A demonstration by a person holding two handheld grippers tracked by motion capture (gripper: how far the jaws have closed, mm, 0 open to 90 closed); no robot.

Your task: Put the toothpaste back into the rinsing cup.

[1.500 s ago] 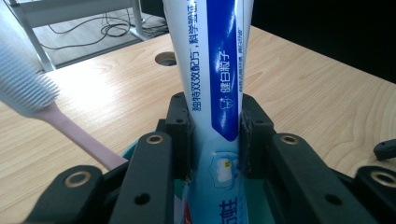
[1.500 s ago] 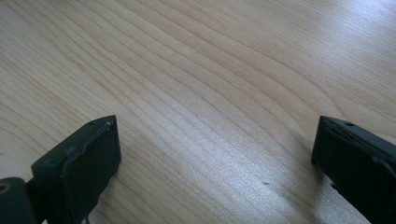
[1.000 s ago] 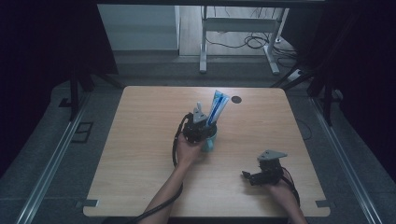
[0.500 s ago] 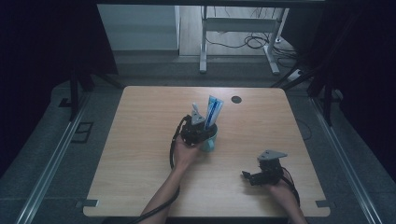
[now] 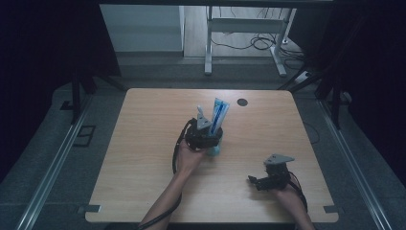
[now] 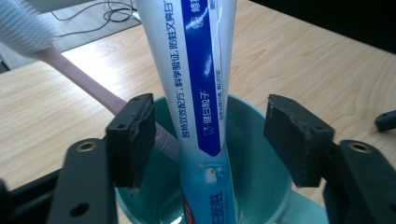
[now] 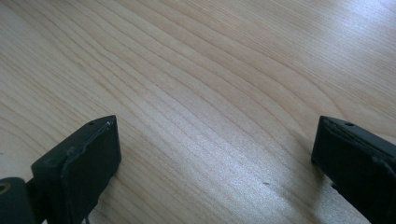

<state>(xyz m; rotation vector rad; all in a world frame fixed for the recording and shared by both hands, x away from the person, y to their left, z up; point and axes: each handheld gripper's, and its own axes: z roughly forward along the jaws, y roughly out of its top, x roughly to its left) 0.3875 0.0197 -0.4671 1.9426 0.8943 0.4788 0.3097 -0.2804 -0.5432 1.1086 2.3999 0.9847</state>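
Toothpaste tube (image 6: pixel 198 84) stands nearly upright in a teal cup (image 6: pixel 261 186) near the middle of the wooden table (image 5: pixel 143 158), its printed white-and-blue body rising out of the cup's mouth beside a pink-handled toothbrush (image 6: pixel 84 79) that leans away to one side. By its looks the tube is light and soft: a laminated skin that would dent under a hard squeeze and could slip along its glossy sides, so a gentle pinch across the flat upper body, above the cup's rim, seems the sensible place to take it. The cup itself is probably light plastic and could tip if the tube is dragged sideways.

The left gripper (image 6: pixel 210 135) hovers at the cup's mouth with its jaws spread to either side of the tube; they have just been opening, and the pads stand clear of the tube, one of them close against the toothbrush handle. The right gripper (image 7: pixel 215 154) rests low over bare wood at the table's near right corner, jaws wide apart and holding nothing.
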